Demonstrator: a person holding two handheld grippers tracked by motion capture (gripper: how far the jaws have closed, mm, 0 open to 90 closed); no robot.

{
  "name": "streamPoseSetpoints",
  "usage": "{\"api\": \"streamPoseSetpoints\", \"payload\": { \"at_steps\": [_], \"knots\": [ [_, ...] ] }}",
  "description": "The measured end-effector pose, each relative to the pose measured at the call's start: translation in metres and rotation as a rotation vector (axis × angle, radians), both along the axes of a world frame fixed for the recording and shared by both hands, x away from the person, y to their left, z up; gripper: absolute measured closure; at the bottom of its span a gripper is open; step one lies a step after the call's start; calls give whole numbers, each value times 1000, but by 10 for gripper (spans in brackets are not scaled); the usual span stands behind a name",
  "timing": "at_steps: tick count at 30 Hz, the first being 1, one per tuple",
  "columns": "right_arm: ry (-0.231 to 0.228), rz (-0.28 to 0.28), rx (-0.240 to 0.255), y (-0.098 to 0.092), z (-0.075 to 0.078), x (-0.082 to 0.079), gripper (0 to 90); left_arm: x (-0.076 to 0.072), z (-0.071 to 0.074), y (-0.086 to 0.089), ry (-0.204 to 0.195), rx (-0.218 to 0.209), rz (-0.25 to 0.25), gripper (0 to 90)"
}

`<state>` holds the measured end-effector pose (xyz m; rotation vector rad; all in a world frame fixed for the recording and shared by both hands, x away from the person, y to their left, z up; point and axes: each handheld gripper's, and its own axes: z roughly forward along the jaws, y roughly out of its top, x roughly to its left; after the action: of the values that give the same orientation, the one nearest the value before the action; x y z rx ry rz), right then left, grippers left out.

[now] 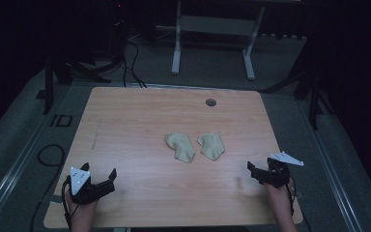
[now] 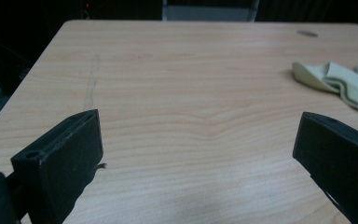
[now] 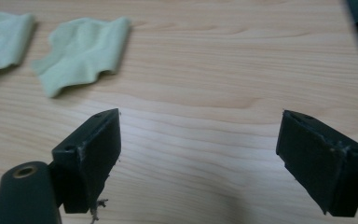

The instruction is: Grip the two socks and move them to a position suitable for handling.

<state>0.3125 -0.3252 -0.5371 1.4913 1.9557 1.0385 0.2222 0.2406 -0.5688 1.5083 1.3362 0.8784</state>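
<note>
Socks, two of them, soft pale-green knit, rumpled and flat on the light woodgrain bench [image 1: 140, 116]. The left sock [image 1: 180, 146] lies just beside the right sock [image 1: 212, 145], not touching. The left gripper [image 1: 110, 178] has its jaws wide apart, the socks ahead and off to their right. The right gripper [image 1: 252, 172] also gapes, empty, the socks ahead to its jaws' left. Bare wood lies between jaws and cloth; a small round grommet [image 1: 210, 102] sits beyond the socks.

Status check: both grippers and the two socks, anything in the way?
Left gripper open, right gripper open, both empty at table's near edge. Two socks side by side mid-table, untouched. Path unobstructed.
</note>
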Motion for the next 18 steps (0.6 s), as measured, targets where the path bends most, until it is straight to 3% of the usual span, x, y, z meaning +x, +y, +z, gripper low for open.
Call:
{"api": "streamPoseSetpoints", "payload": {
  "at_steps": [4,7,10,12,18],
  "knots": [
    [21,52,23,11,3,8,134,-1,1,-1,1,-4,16,15],
    [25,90,-1,22,5,14,140,0,2,-2,46,-30,7,15],
    [28,121,-17,34,9,21,157,2,2,-4,84,-27,16,15],
    [25,141,-22,41,11,27,157,2,2,-4,89,-45,9,14],
    [22,159,-38,58,14,43,172,1,2,-3,81,-47,19,15]
  ]
}}
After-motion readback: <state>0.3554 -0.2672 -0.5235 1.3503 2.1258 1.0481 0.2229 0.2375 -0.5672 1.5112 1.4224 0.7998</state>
